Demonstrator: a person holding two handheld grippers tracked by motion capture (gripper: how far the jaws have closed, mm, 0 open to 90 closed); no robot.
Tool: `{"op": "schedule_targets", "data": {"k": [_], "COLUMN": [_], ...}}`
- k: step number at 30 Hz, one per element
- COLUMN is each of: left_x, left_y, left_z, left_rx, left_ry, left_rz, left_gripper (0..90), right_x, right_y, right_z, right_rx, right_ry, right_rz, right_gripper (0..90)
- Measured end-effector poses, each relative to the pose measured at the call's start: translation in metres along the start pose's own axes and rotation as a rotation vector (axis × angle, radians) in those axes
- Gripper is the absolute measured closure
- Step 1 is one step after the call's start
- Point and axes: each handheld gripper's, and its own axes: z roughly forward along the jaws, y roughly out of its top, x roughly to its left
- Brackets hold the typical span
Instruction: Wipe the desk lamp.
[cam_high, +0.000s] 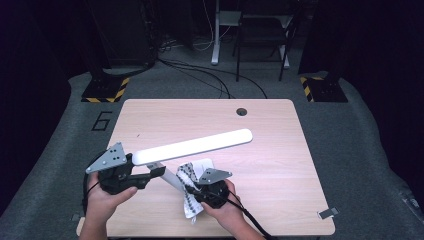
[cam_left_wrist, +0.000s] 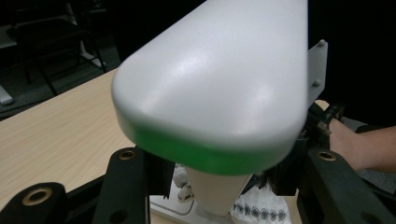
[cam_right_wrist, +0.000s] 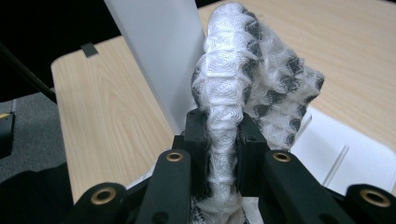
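White desk lamp (cam_high: 192, 145) with long flat head above the wooden table (cam_high: 270, 165), left gripper (cam_high: 150, 175) clamped on its arm, right gripper (cam_right_wrist: 223, 154) pinching a white cloth (cam_right_wrist: 252, 74) with dark diamond pattern beside the lamp's base (cam_right_wrist: 345, 154)

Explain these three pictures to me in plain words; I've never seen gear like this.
No robot here: a person at a wooden table holds a hand-held clamp tool in each hand. The high view looks down from above; the other two come from cameras riding on each tool, looking along its black jaws. On the table stands a white desk lamp with a long bar head on a slanted arm rising from a flat white base. The left gripper is shut on the lamp, just under the near end of its head. The right gripper is shut on a white cloth with a dark pattern, bunched up beside the lamp's arm.
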Motion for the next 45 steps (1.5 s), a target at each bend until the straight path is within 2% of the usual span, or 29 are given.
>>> {"op": "schedule_targets", "data": {"k": [7,8,9,10,14,18,19,22,28,32,38,42,45], "left_x": [0.0,0.0,0.0,0.0,0.0,0.0,0.0,0.0,-0.001,-0.001,-0.001,-0.001,-0.002], "left_y": [0.0,0.0,0.0,0.0,0.0,0.0,0.0,0.0,0.0,0.0,0.0,0.001,0.001], "left_z": [0.0,0.0,0.0,0.0,0.0,0.0,0.0,0.0,0.0,0.0,0.0,0.0,0.0], "left_rx": [-0.001,0.003,0.004,-0.002,0.001,-0.001,-0.001,-0.002,-0.001,0.003,0.002,0.004,0.004], "left_ry": [0.001,-0.003,-0.001,0.001,0.0,0.001,0.0,0.0,0.001,0.001,0.001,0.0,0.002], "left_rz": [0.0,0.0,0.001,0.0,0.0,-0.001,0.0,-0.001,-0.001,0.0,0.0,0.0,0.0], "left_gripper": [52.6,52.7,52.7,52.7,52.7,52.7,52.7,52.7,52.7,52.6,52.7,52.7,52.7], "right_x": [-0.007,-0.008,-0.009,-0.009,-0.012,-0.018,-0.02,-0.023,-0.022,-0.02,-0.017,-0.011,-0.008], "right_y": [-0.015,-0.017,-0.019,-0.021,-0.026,-0.04,-0.045,-0.05,-0.049,-0.046,-0.033,-0.022,-0.013], "right_z": [0.009,0.009,0.01,0.011,0.013,0.018,0.019,0.018,0.019,0.018,0.012,0.008,0.003], "right_rx": [0.043,0.049,0.05,0.054,0.078,0.128,0.134,0.1,0.097,0.093,0.039,0.01,-0.016], "right_ry": [-0.016,-0.02,-0.016,-0.024,-0.039,-0.06,-0.055,-0.032,-0.043,-0.052,-0.015,0.006,0.03], "right_rz": [0.019,0.033,0.023,0.037,0.021,0.042,0.06,0.113,0.085,0.087,0.101,0.077,0.092], "right_gripper": [78.3,78.3,78.2,78.3,78.6,78.6,78.7,78.6,78.6,78.9,79.2,79.1,79.1]}}
